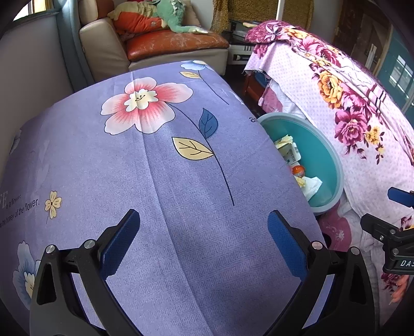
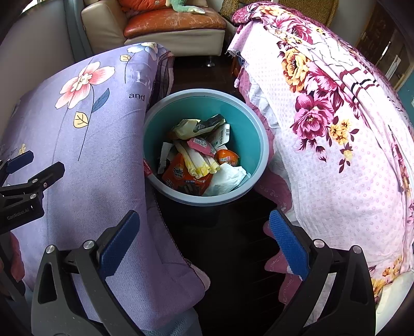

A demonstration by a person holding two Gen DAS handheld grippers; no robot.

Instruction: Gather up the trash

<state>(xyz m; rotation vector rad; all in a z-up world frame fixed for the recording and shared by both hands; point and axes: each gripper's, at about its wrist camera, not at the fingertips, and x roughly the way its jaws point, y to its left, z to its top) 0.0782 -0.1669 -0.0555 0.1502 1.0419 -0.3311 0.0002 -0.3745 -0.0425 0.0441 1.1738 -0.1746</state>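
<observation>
Bin: teal bucket with a paler grey-blue rim sat on the dark floor, squeezed between the purple flowered cover and the pink flowered bedspread. From the left wrist view only its right half showed past the purple cover's edge.
Trash: all of it was inside the bin, piled loosely. On top lay an orange Ovaltine packet, a bundle of white and yellow tubes, a small pink sachet, a crumpled yellowish wrapper, a white carton with a barcode, an orange egg-shaped thing and a wad of white tissue.
Trash look: mostly crinkled, glossy wrappers, bright orange and yellow against the teal wall.
Left tongs: left gripper hung over the purple cover, jaws spread wide, blue pads holding nothing.
Right tongs: right gripper was over the floor just short of the bin, jaws also wide apart and holding nothing.
Background: beige sofa with an orange cushion stood behind the bin, well apart from it.
</observation>
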